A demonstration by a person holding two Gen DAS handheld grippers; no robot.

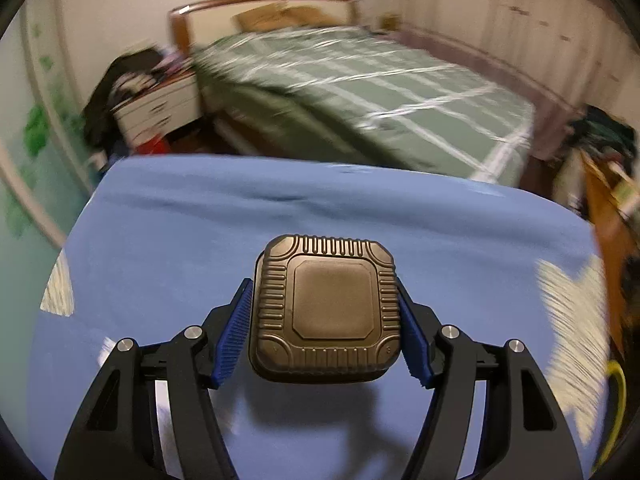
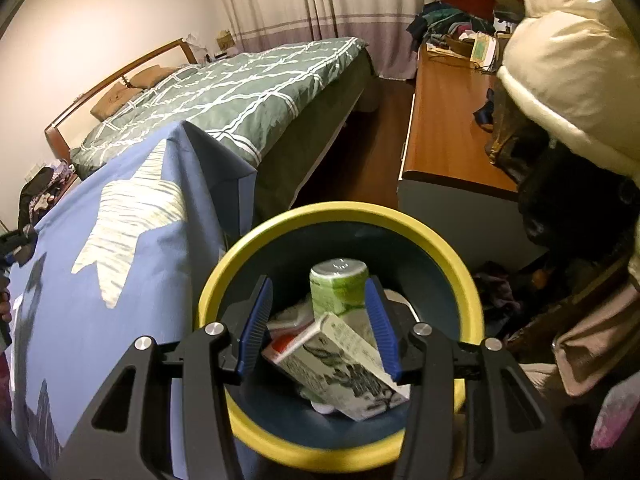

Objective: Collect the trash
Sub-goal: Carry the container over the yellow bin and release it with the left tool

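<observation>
My left gripper is shut on a dark brown ribbed plastic food container, held above a table covered in a blue cloth. In the right wrist view my right gripper is open and hangs over a dark bin with a yellow rim. Inside the bin lie a green cup, a white printed carton and other scraps. Nothing sits between the right fingers.
The blue cloth with pale star patches lies left of the bin. A bed with a green checked cover stands behind. A wooden dresser with clothes and a cream bundle is at the right.
</observation>
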